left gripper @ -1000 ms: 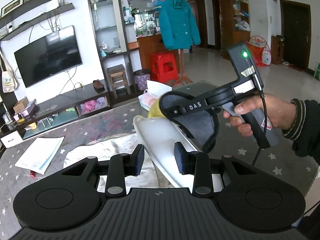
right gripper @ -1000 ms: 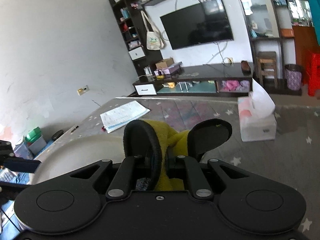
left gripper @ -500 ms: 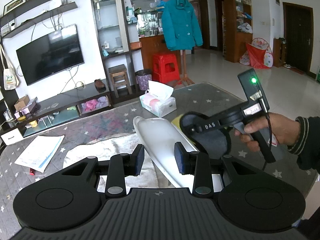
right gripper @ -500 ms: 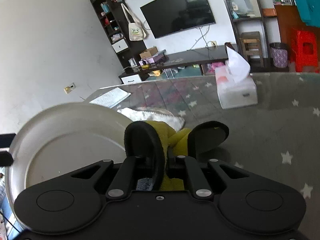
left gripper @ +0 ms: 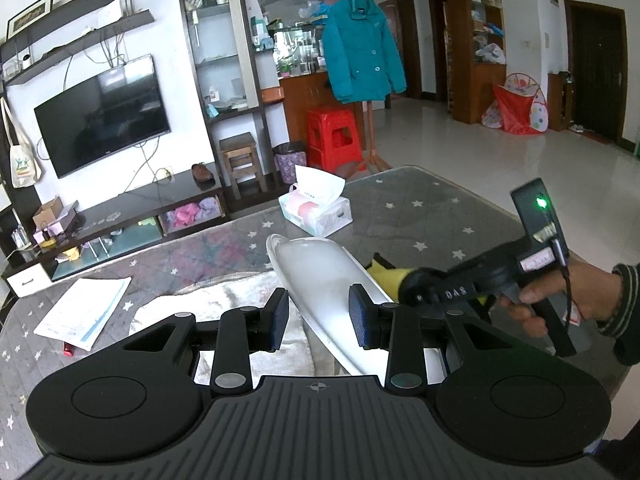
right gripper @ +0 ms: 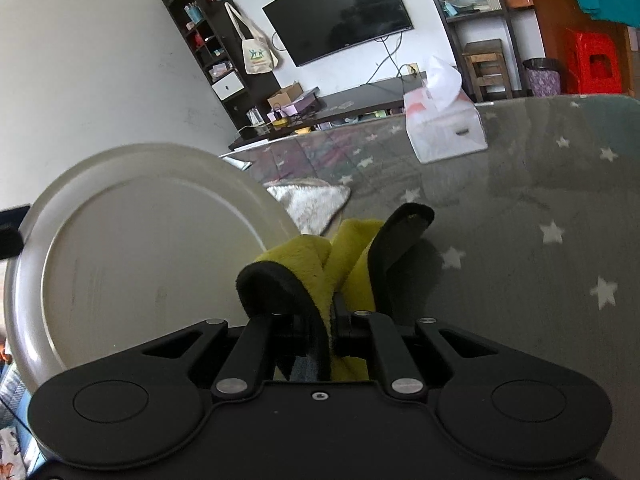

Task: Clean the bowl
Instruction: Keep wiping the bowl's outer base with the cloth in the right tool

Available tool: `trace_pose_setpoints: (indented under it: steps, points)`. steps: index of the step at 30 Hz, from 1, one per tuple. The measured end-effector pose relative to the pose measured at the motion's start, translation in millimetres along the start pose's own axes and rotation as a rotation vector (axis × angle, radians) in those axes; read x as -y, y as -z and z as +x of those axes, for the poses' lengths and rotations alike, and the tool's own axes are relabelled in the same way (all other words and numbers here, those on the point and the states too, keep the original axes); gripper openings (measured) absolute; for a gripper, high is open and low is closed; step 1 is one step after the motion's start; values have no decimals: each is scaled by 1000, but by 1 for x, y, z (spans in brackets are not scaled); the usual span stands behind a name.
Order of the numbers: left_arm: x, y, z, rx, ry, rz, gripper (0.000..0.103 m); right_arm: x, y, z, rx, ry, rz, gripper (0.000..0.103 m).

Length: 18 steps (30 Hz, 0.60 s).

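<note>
From the left wrist view, the left claw (left gripper: 318,316) has the bowl (left gripper: 320,268) edge-on between its blue pads (left gripper: 359,316), jaws part-way apart; whether both pads press the rim I cannot tell, though the bowl stands tilted above the worktop (left gripper: 420,216), near the tissue box (left gripper: 316,216). The right claw (left gripper: 404,280) brings a yellow cloth (left gripper: 386,274) against the bowl's far face. From the right wrist view, the right claw (right gripper: 334,300) is clamped tight on the cloth (right gripper: 316,256), just beside the bowl (right gripper: 140,248). I judge wiping goes best with the bowl steady and broad strokes across it. The bowl looks smooth, shallow, glossy white; the cloth plush with black edging.
</note>
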<state>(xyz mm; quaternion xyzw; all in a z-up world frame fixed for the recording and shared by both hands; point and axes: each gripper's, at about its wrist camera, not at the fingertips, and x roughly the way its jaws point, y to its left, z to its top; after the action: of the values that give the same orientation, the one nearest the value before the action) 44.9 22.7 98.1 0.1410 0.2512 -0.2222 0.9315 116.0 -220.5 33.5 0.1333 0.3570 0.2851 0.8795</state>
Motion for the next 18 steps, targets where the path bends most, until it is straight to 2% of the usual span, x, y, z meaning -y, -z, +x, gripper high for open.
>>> trace_pose_setpoints:
  steps: [18]
  points:
    - [4,1,-1,0,-26,3,34,-23,43,-41,9,-55,-41,11]
